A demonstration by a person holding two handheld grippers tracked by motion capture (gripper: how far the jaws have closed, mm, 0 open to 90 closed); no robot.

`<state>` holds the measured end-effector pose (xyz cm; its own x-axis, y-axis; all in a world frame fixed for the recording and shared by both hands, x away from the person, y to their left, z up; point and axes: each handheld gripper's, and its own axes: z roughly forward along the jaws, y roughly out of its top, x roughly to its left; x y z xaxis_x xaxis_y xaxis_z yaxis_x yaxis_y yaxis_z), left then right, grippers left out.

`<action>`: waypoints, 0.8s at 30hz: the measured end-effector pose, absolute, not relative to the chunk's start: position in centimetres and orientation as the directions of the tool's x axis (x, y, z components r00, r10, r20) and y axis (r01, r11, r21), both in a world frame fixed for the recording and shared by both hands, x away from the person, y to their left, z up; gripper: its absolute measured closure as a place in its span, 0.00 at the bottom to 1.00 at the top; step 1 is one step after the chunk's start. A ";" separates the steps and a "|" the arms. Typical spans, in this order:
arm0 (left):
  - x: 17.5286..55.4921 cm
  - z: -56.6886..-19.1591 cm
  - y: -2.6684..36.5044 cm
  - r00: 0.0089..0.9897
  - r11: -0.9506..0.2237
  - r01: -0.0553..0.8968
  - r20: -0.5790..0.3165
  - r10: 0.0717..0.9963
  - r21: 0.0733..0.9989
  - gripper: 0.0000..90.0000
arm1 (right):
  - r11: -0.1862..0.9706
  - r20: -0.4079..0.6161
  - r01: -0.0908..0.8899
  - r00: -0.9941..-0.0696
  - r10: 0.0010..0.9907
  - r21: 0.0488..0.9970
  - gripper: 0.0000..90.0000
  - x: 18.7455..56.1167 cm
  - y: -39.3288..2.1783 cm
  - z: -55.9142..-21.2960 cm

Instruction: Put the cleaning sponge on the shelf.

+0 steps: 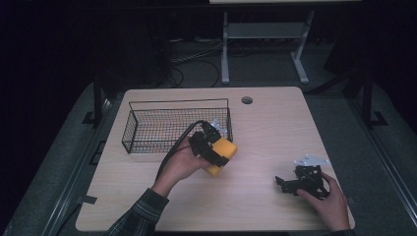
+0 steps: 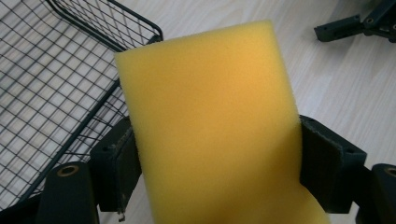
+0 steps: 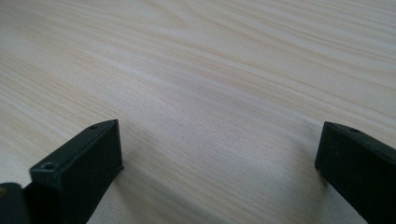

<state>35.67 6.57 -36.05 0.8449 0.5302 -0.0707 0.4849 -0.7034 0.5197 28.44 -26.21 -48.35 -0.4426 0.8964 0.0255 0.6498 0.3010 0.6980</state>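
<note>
My left tool [image 1: 218, 152] was clamped on a yellow foam sponge [image 1: 222, 153], its two black pads pressed against the sponge's opposite sides, as the left gripper view showed [image 2: 205, 126]. My left hand [image 1: 183, 164] reached in from the lower edge with the forearm angled up and to the right, carrying the sponge above the counter [image 1: 275, 123], just beside the near right corner of the black wire basket [image 1: 147, 128]. My right hand [image 1: 330, 200] rested low on the counter's right side, well apart from the sponge, its right tool [image 1: 287, 184] pointing left. In the right gripper view that tool's jaws stood wide apart over bare wood grain [image 3: 210, 70], with nothing between them.
</note>
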 end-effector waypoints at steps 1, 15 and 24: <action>35.7 -36.0 6.6 0.845 -0.703 0.485 -0.071 0.530 0.520 0.25 | 0.301 0.025 0.650 -0.443 0.896 0.698 0.00 28.4 -26.2 -48.4; 37.6 -35.1 8.2 0.816 -0.675 0.512 -0.054 0.576 0.532 0.25 | 0.301 0.026 0.650 -0.442 0.896 0.698 0.00 28.4 -26.2 -48.4; 38.8 -34.9 9.2 0.794 -0.658 0.530 -0.040 0.607 0.536 0.25 | 0.299 0.026 0.650 -0.441 0.897 0.698 0.00 28.4 -26.2 -48.4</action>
<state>38.83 9.19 -34.90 0.7938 0.6068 -0.0400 0.5296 -0.6575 0.5359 28.44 -26.20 -48.36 -0.4414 0.8969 0.0265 0.6501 0.2993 0.6984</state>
